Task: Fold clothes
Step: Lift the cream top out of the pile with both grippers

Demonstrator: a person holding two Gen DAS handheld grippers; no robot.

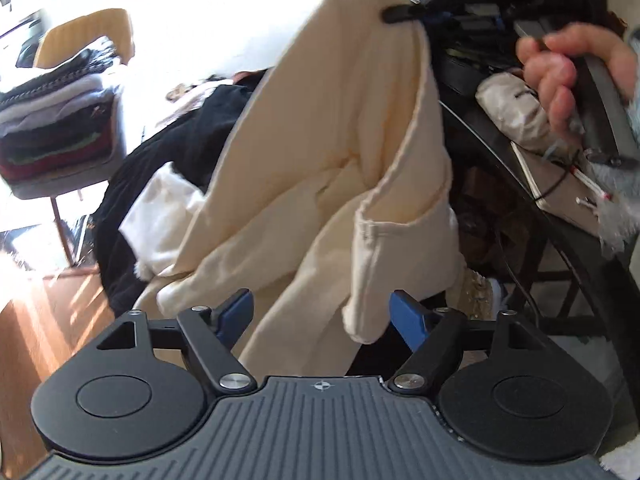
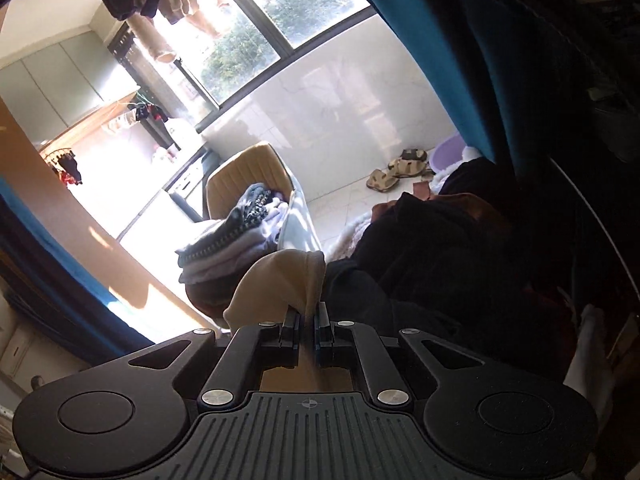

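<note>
A cream garment [image 1: 320,152] hangs in the air in the left wrist view, held up by its top edge. There my right gripper [image 1: 400,13] shows as black fingers pinched on that edge, with a person's hand [image 1: 560,76] on its handle. My left gripper [image 1: 322,316] stands open below; a hanging fold of the garment lies between its blue pads [image 1: 236,312] without being pressed. In the right wrist view my right gripper [image 2: 306,320] is shut on a bunched bit of the cream garment [image 2: 280,276].
A tan chair [image 1: 88,28] holds a stack of folded clothes [image 1: 56,128], also visible as the stack [image 2: 232,236]. A dark clothes pile [image 1: 180,140] lies behind the garment. Sandals [image 2: 396,172] and a purple basin [image 2: 448,156] sit on the floor. A black frame [image 1: 560,240] is right.
</note>
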